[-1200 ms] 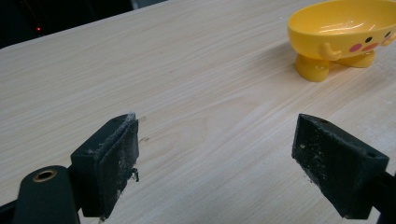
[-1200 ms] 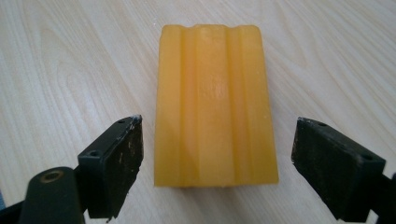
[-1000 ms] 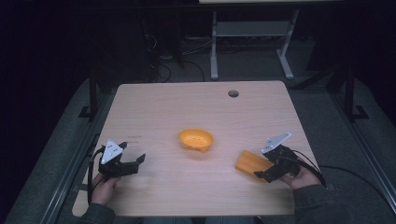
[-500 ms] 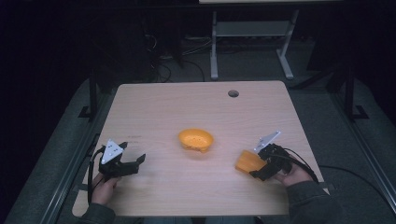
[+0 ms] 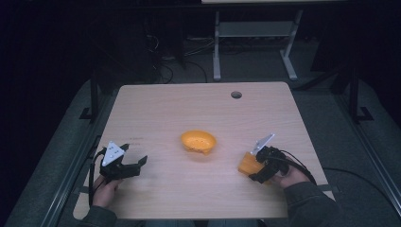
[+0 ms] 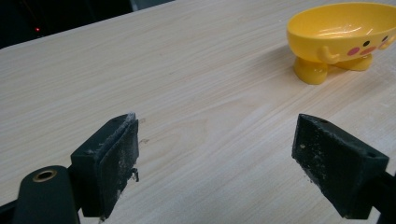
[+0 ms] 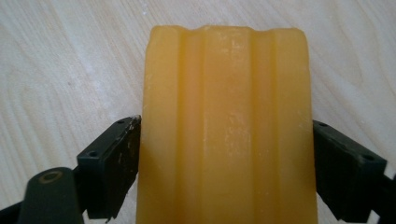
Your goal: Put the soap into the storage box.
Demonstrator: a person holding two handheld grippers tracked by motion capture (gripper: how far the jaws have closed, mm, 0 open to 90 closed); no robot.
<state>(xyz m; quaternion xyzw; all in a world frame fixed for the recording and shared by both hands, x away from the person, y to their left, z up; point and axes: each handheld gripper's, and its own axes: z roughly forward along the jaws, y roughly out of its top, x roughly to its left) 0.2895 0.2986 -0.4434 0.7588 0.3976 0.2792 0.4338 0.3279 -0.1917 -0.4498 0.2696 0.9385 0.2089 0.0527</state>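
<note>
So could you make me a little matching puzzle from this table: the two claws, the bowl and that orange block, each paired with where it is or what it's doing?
Things:
1. left claw
2. right claw
3. yellow bowl
4. orange block

States:
A. standing mid-table, untouched
B. clamped between two jaws
C. open, holding nothing
D. shut on something

Pairs: 1-C, 2-D, 3-A, 4-B

Black grippers (image 5: 124,163), scuffed jaws, grey plates, trailing cables.
</note>
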